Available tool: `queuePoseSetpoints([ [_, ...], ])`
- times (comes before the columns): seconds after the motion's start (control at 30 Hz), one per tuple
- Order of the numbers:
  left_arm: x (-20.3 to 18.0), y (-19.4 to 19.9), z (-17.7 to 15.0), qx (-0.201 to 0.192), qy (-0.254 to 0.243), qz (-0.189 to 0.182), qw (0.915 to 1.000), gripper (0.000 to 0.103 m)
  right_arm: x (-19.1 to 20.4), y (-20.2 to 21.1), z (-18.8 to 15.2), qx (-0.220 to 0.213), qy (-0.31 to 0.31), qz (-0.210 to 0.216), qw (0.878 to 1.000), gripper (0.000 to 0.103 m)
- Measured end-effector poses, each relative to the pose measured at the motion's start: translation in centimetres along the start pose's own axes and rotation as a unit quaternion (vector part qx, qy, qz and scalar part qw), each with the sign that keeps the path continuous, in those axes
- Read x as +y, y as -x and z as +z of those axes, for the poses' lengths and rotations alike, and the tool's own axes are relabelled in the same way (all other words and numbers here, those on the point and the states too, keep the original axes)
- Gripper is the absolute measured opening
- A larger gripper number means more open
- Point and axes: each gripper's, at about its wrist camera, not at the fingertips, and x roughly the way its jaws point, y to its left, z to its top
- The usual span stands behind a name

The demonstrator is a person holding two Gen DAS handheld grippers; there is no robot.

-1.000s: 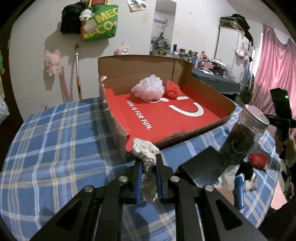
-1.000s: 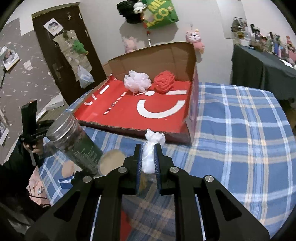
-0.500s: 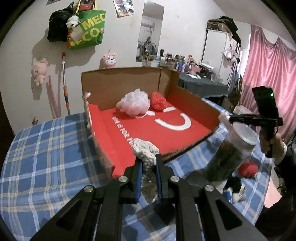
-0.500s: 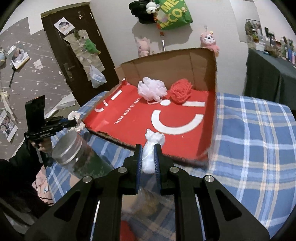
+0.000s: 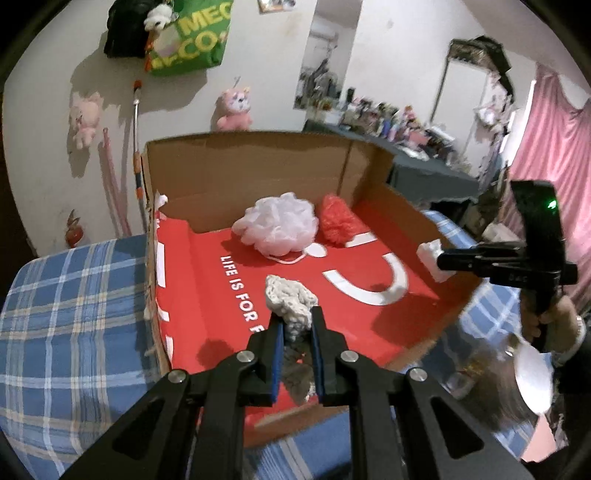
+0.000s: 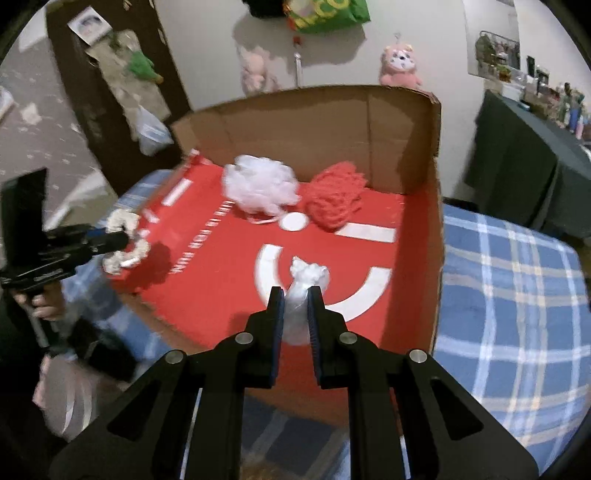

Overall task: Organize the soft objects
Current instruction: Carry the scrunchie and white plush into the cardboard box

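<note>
My left gripper [image 5: 296,314] is shut on a grey-white knitted soft piece [image 5: 290,299] and holds it above the near left part of the open cardboard box [image 5: 243,173] with a red floor. My right gripper [image 6: 295,295] is shut on a white fluffy bag-like soft piece [image 6: 307,280] above the box's red floor [image 6: 229,266]. A pale pink mesh sponge [image 5: 277,229] and a red knitted ball [image 5: 338,225] lie at the back of the box. Each gripper shows in the other's view: the right gripper [image 5: 439,262], the left gripper [image 6: 125,240].
The box stands on a blue plaid cloth [image 5: 74,306]. A jar with a silver lid [image 5: 532,380] stands blurred at the right of the box. Plush toys and a green bag [image 5: 192,33] hang on the wall behind. A dark table [image 6: 524,173] stands at the right.
Both grippers have risen and moved forward from the table's front to above the box floor, each still holding its soft piece. The jar has dropped low in both views.
</note>
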Motion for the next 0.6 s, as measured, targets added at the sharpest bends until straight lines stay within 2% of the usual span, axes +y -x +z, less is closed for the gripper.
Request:
queuePoseSetpoints([
  [0.1,0.4,-2.0,0.5,0.026,0.008,0.022,0.9994,0.015,-0.3,-1.7,1.1,0.028,0.003,-0.03,0.999,0.013],
  [0.17,0.7,-3.2,0.8,0.042,0.012,0.038,0.9983,0.015,-0.3,-2.9,1.5,0.048,0.015,-0.066,0.997,0.013],
  [0.23,0.9,-4.2,1.1,0.053,0.011,0.051,0.9972,0.015,-0.4,-3.8,1.9,0.061,0.018,-0.076,0.995,0.013],
  [0.6,1.4,-8.0,3.6,0.089,0.005,0.101,0.9909,0.015,-0.6,-8.9,5.3,0.122,0.057,-0.166,0.977,0.013],
])
